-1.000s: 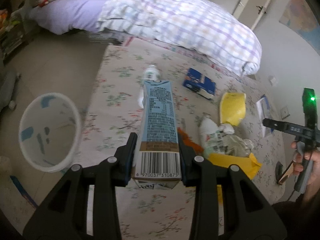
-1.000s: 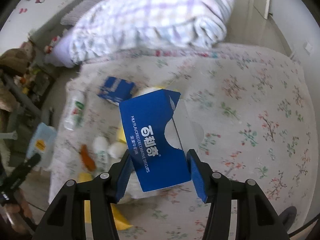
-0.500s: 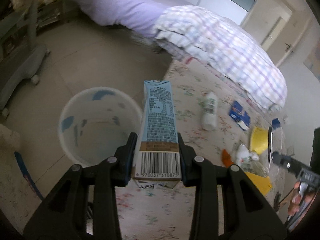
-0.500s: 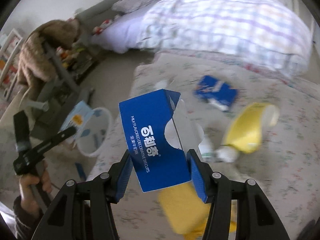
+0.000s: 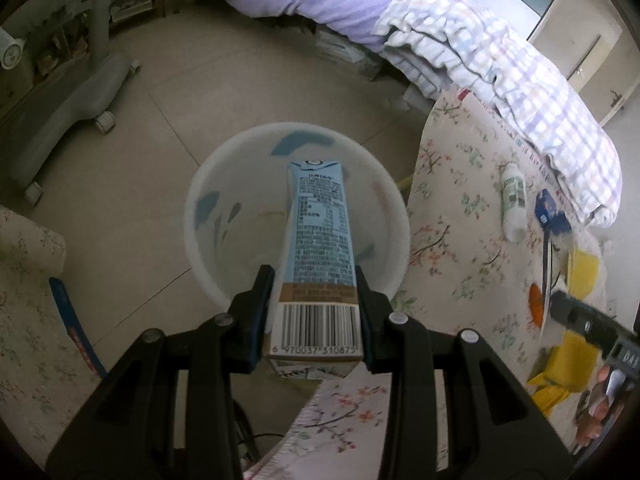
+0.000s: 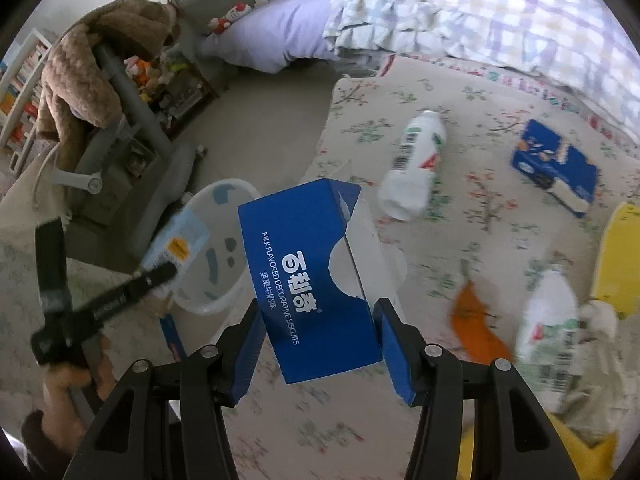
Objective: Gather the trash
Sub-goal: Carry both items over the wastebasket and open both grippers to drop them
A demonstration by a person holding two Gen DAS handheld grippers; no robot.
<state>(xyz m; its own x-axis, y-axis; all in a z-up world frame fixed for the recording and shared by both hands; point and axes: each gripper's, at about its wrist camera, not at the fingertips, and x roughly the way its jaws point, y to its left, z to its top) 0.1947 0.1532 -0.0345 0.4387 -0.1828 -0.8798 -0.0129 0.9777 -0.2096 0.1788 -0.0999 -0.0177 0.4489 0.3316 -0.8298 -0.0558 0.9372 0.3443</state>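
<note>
My left gripper (image 5: 316, 312) is shut on a light blue milk carton (image 5: 318, 240) and holds it right above the white trash bin (image 5: 208, 188) on the floor. My right gripper (image 6: 318, 336) is shut on an open blue biscuit box (image 6: 308, 284), held above the bed's edge, right of the bin (image 6: 212, 288). On the floral bedspread (image 6: 500, 152) lie a white bottle (image 6: 416, 168), a blue carton (image 6: 556, 168), an orange scrap (image 6: 476, 328), a second bottle (image 6: 548, 328) and yellow packaging (image 6: 616, 256).
A grey wheeled stand (image 5: 68, 96) is on the tiled floor left of the bin. A checked quilt (image 5: 520, 72) is piled at the bed's far side. A floral cloth corner (image 5: 28, 248) lies at the left.
My left gripper has carried the milk carton from over the bed to above the bin. My right gripper has swung left with the biscuit box toward the bed's edge and the bin.
</note>
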